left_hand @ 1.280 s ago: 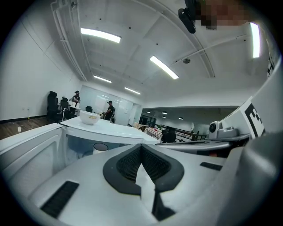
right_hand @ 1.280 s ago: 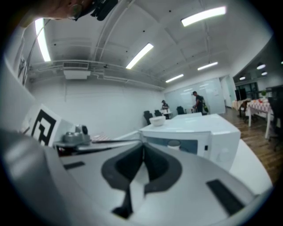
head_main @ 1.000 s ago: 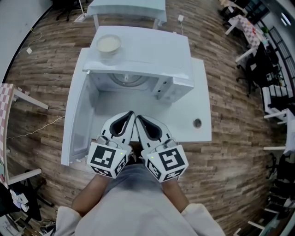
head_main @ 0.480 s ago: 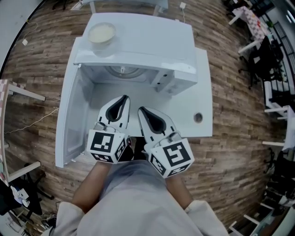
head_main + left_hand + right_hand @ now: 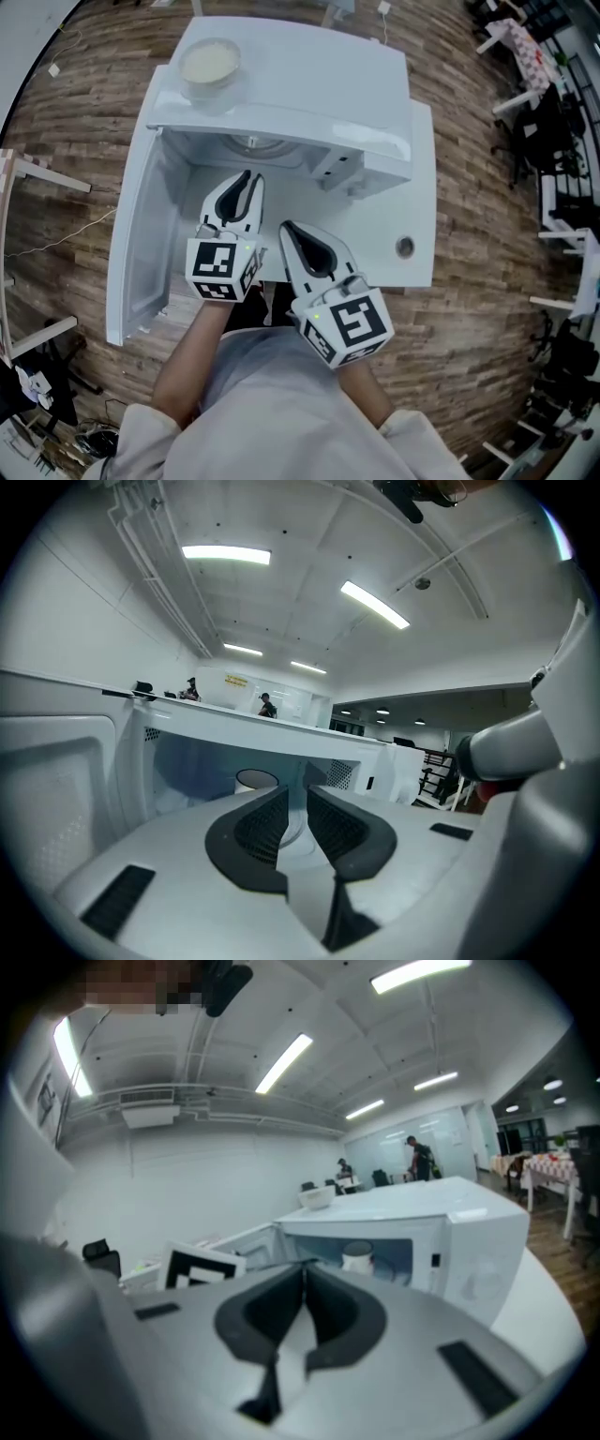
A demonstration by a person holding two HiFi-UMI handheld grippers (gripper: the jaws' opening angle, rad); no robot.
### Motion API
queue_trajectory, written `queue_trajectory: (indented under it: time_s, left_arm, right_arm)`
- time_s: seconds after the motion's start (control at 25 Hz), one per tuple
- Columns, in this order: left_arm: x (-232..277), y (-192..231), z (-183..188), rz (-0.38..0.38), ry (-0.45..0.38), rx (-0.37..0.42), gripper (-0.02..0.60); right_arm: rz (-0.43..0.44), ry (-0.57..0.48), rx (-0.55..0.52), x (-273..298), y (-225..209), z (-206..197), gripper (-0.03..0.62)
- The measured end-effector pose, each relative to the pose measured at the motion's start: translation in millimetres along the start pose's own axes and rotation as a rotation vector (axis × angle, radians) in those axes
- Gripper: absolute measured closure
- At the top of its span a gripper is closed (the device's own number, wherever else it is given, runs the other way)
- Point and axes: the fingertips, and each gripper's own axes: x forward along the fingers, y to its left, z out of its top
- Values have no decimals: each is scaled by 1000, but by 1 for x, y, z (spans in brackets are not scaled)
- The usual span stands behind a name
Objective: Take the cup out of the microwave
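The cup [image 5: 357, 1258] is seen inside the open microwave [image 5: 309, 84], the jaws of the left gripper [image 5: 246, 178] are being opened before it with nothing between them, and those of the right gripper [image 5: 286, 228] are pressed together, empty.

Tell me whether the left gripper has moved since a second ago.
Yes. The left gripper has advanced toward the open front of the microwave, its jaws opening with nothing between them.

No words, brands or numbers can be read anywhere. The yellowish sign [image 5: 236, 680] on the far wall is too small to make out.
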Motion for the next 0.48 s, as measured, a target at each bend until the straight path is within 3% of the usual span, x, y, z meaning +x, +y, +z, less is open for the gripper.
queue_trajectory:
  time_s: [0.48]
  left_arm:
    - [40,45,-30,96,-3,-48,440]
  right_arm:
    - [12,61,-17,8,-10,-8,571]
